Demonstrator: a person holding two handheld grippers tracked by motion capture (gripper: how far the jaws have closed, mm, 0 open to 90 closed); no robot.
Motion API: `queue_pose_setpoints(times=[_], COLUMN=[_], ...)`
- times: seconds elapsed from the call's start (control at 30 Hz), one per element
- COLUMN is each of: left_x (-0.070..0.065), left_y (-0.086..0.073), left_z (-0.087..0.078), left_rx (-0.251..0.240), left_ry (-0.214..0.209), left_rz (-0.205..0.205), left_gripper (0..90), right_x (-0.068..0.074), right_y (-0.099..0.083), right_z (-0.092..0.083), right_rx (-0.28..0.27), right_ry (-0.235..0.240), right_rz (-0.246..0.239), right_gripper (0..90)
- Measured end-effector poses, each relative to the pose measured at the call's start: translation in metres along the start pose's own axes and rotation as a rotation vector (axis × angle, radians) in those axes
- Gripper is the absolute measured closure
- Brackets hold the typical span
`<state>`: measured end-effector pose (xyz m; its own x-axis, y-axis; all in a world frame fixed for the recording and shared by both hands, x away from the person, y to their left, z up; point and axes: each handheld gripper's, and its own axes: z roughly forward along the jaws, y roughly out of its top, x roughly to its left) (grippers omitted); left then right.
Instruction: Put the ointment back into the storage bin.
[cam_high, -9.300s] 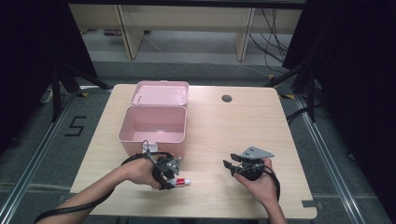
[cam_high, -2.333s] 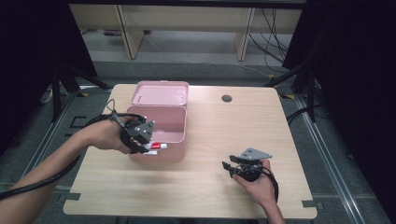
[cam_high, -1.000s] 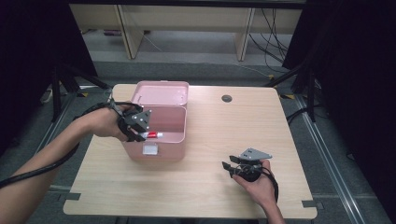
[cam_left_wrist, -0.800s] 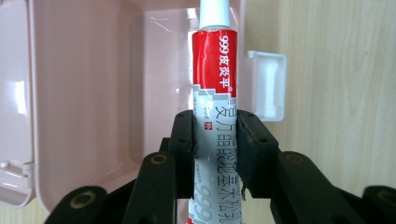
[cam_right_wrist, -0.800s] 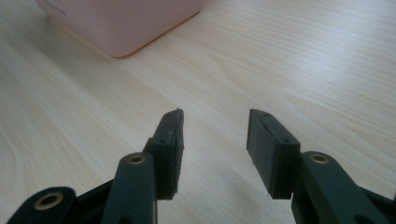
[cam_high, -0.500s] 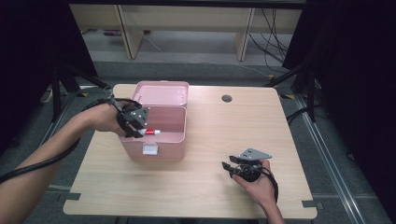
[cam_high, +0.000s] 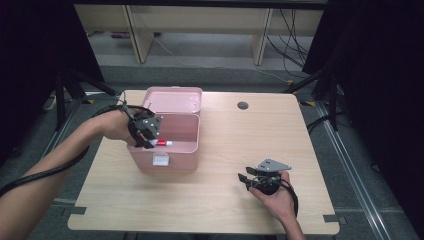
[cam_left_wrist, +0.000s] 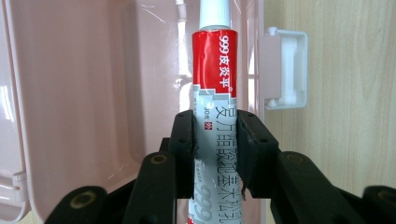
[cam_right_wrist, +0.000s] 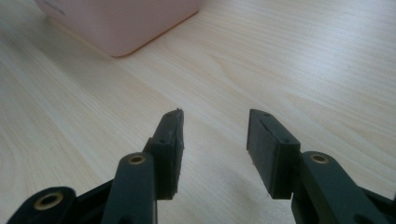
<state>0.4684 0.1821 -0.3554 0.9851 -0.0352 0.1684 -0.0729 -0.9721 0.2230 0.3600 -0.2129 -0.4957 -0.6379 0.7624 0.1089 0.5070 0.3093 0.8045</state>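
Evidently light and soft-walled, the red-and-white ointment tube sits clamped mid-body in the left claw, above the open pink plastic box; right claw gapes empty.

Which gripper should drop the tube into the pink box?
Left. The left gripper is shut on the tube above the open pink box. The right gripper rests open on the table, away from the box.
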Motion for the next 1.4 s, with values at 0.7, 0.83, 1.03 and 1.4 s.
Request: queue_pose_setpoints(times=[0.7,0.83,1.03,1.4], left_x=[0.008,0.007,0.008,0.01], left_y=[0.001,0.001,-0.001,-0.003], left_z=[0.012,0.014,0.018,0.023], left_rx=[0.013,0.009,0.013,0.019], left_ry=[-0.032,-0.048,-0.057,-0.06], left_rz=[-0.002,-0.013,-0.022,-0.025], left_gripper=[69.3,69.3,69.3,69.3], right_x=[-0.002,-0.002,-0.002,-0.002], right_y=[0.0,0.0,-0.001,-0.001], right_z=[0.0,0.0,0.0,-0.001], right_rx=[-0.004,-0.004,-0.002,-0.003], right_ry=[-0.011,-0.011,-0.008,-0.017], right_rz=[-0.025,-0.025,-0.027,-0.029], right_gripper=[57.1,57.1,57.1,57.1])
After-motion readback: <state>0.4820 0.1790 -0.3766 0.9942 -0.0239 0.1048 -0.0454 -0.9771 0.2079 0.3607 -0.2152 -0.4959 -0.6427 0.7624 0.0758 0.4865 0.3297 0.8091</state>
